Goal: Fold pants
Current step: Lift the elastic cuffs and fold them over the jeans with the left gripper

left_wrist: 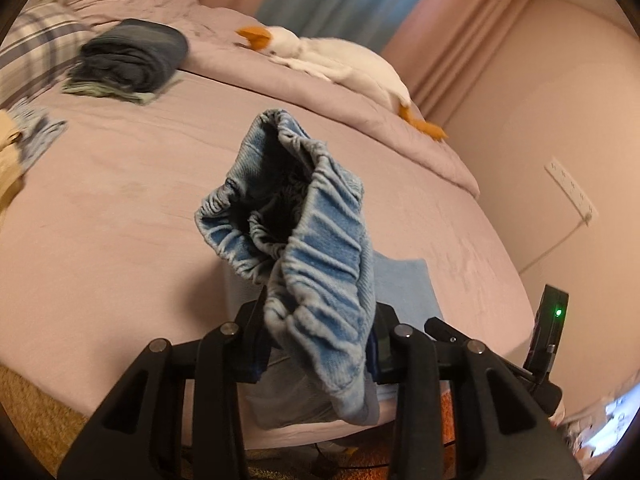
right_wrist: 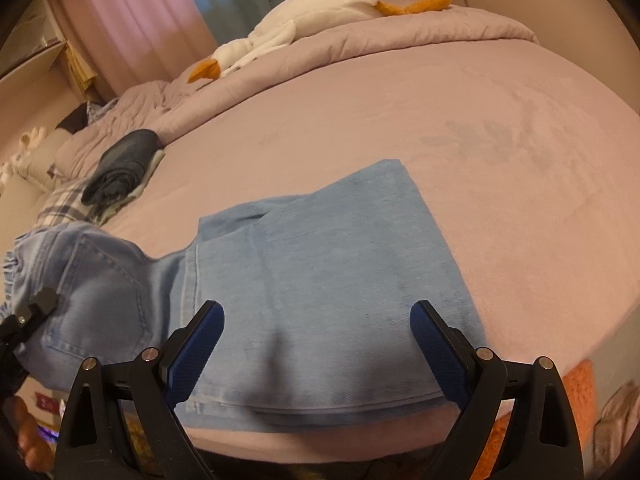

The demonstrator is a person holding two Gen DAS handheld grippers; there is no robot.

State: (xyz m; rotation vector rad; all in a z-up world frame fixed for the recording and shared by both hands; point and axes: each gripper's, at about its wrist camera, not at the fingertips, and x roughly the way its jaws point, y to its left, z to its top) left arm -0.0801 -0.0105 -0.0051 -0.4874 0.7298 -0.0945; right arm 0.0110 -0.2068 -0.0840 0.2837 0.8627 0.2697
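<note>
Left tool [left_wrist: 320,344] clamped on pants [right_wrist: 320,280] waistband, lifted above bed [right_wrist: 500,160], right tool [right_wrist: 316,344] jaws wide apart, empty, pant legs flat just ahead, plush goose [right_wrist: 304,20] far beyond.

The pants [right_wrist: 320,280] are light blue denim. Their legs lie flat on the pinkish bed [right_wrist: 500,160], hems along its near edge, one leg folded over the other. The gathered elastic waistband [left_wrist: 312,240] is lifted clear of the bed, bunched and open, beyond the bed's near left edge.
</note>
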